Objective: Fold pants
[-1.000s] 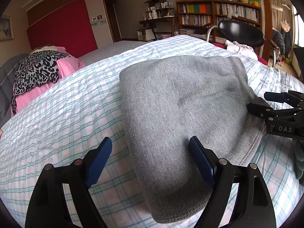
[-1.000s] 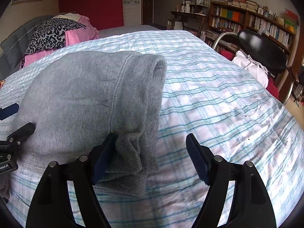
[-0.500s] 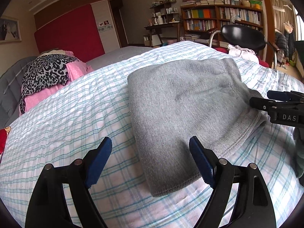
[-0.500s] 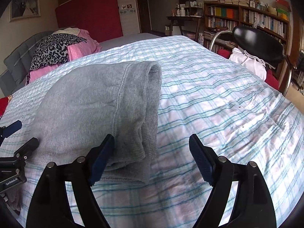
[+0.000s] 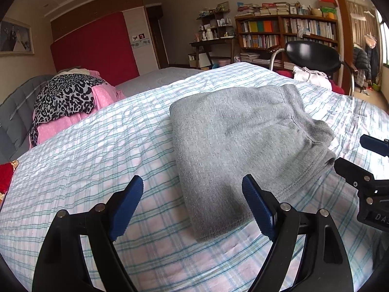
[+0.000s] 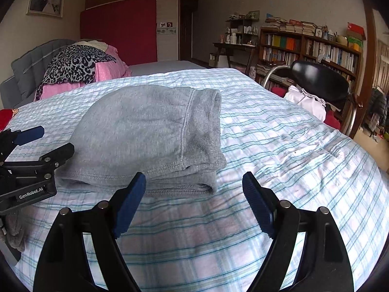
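Left wrist view puts the grey pants at frame centre, folded into a compact stack on the checked bed cover, hem edges toward you. Nothing pins them, so the fold looks finished and holds by its own weight. Your left claw stands spread and empty at the bottom of the frame, its right pad over the bundle's near corner. In the right wrist view your right claw is likewise wide with nothing between its pads, just short of the bundle's near edge. A black chair stands at the right, beside the bed.
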Available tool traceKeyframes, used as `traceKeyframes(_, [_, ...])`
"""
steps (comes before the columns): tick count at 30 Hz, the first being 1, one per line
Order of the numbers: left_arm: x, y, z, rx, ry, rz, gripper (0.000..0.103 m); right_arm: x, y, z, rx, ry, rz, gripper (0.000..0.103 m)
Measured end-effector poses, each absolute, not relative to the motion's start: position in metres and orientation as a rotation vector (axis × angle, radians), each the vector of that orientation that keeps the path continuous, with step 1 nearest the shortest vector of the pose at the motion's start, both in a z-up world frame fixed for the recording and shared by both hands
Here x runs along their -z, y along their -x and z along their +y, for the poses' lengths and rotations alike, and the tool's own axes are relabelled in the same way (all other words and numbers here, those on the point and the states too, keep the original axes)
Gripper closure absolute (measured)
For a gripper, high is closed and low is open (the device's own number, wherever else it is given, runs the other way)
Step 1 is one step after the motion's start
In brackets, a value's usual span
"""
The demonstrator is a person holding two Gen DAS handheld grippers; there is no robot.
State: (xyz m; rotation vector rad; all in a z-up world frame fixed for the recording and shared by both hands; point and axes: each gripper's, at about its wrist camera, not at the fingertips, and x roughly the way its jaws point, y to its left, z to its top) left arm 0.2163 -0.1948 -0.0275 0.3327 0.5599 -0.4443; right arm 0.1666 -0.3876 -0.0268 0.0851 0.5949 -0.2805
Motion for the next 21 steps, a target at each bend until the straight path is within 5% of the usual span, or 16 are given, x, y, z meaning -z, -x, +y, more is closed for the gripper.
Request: traceKeyframes(21, [0.038, -0.208, -0.207, 0.438, -0.348, 0.571, 0.012, 0.03, -0.155, -0.388, 0.317, -0.1, 0.516, 0.013])
